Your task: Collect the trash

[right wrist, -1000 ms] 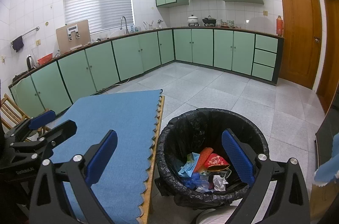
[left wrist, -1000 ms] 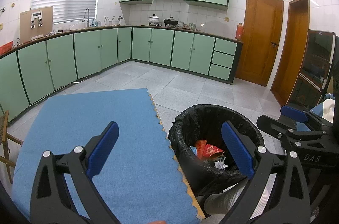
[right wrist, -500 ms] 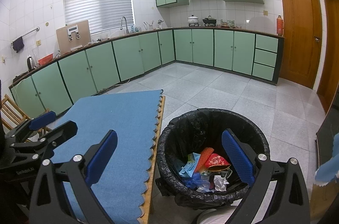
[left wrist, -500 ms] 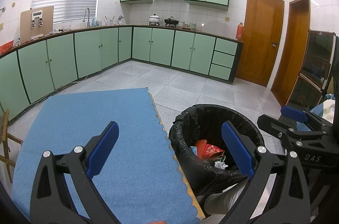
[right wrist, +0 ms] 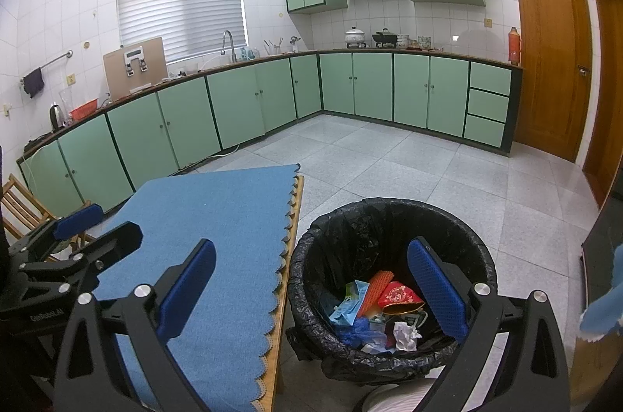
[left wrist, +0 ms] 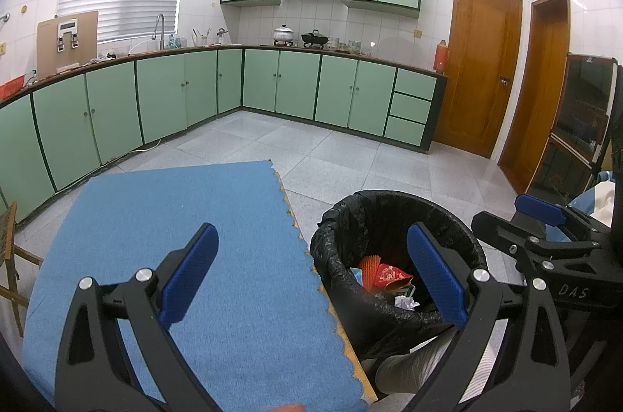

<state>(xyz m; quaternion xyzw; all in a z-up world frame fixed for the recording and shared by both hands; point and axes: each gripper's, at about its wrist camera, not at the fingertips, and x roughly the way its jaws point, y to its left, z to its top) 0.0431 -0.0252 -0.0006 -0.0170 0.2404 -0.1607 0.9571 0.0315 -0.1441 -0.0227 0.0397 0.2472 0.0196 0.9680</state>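
We are holding left gripper (left wrist: 311, 272) and right gripper (right wrist: 311, 279) jaws wide, empty, near round black-bagged bin (right wrist: 393, 217) holding crumpled wrappers (right wrist: 383, 307), right of scalloped blue felt mat (right wrist: 218, 217).

Left wrist view looks forward from above the counter (left wrist: 163, 256), its blue mat close below, the bin (left wrist: 397, 244) just off to the right. Right wrist view sits further right, nearly over the bin (right wrist: 389, 248), facing the same way. Both share the mat edge, the bin and the green cabinets (left wrist: 296, 85) well beyond.
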